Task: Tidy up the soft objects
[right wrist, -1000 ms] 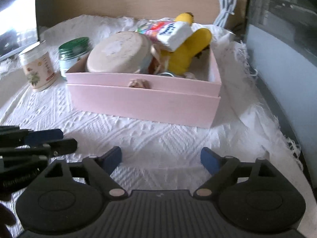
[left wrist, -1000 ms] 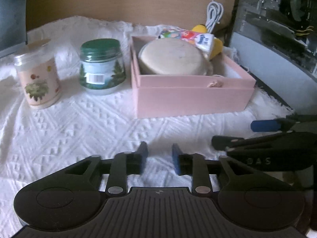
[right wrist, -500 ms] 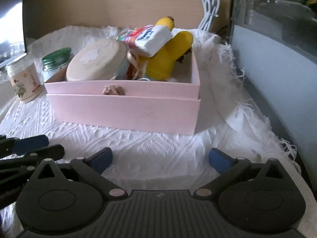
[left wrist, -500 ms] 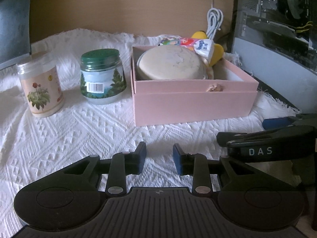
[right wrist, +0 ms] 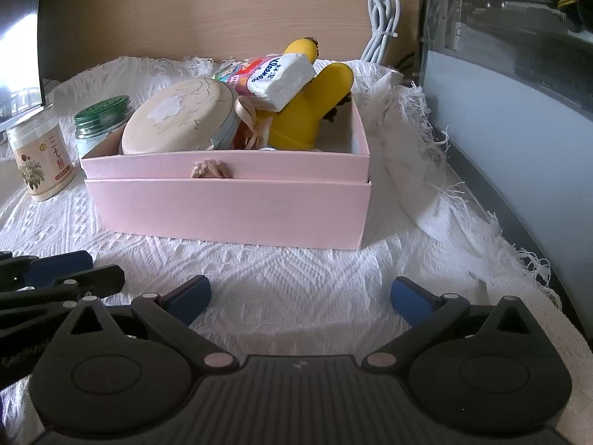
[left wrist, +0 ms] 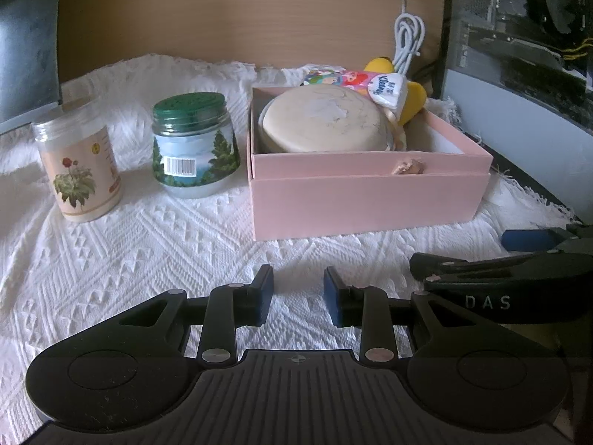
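Pink card forms the storage box, which stands on the white woven cloth directly ahead of both my grippers. It already contains the soft objects: a yellow plush toy upright at the back, a tissue pack lying tilted across it, and a round cream-coloured piece leaning against the left wall. I cannot tell what that round piece is made of.

My right gripper has just opened from moderately wide to its widest spread. Nothing lies between its blue pads, only bare cloth. My left gripper has narrowed slightly and now stands at a small gap, also empty. Both views have lifted a little, so more of the wooden back panel shows than a second ago.

Two jars stand left of the box: a green-lidded jar just beside it and a flower-printed jar further left. Neither looks soft.

Judgement: no loose soft item remains visible on the cloth, and both grippers sit empty and short of the box. The sorting appears complete or near complete. The wide right jaws suit either a release just made or a reach for a bulky item.
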The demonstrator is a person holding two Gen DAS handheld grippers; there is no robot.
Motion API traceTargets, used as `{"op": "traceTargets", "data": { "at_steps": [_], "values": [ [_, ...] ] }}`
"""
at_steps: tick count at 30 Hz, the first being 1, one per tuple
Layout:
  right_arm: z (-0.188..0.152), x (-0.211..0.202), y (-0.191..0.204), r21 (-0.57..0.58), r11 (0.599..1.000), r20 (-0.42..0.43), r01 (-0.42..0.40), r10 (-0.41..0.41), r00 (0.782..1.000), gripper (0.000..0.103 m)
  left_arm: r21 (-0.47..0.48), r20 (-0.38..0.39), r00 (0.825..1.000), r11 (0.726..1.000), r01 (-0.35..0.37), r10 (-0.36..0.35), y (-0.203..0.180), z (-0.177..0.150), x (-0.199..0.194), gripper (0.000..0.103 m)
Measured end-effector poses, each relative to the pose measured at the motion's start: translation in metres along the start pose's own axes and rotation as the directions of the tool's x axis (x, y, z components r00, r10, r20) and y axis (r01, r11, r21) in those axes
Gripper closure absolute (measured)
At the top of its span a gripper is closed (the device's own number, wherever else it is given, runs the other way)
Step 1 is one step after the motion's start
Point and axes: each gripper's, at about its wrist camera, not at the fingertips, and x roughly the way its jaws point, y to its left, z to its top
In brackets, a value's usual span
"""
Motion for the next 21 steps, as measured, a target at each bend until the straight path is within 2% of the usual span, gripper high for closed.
{"op": "traceTargets", "data": {
  "at_steps": [21],
  "values": [
    [-0.0005,-0.0010,-0.0011,0.005,1.000,0.002,-0.007,0.007,1.000,0.000,-0.028,0.000,1.000,1.000,0.003,-0.003,0.0026,0.0013,0.0002,0.070]
  ]
}}
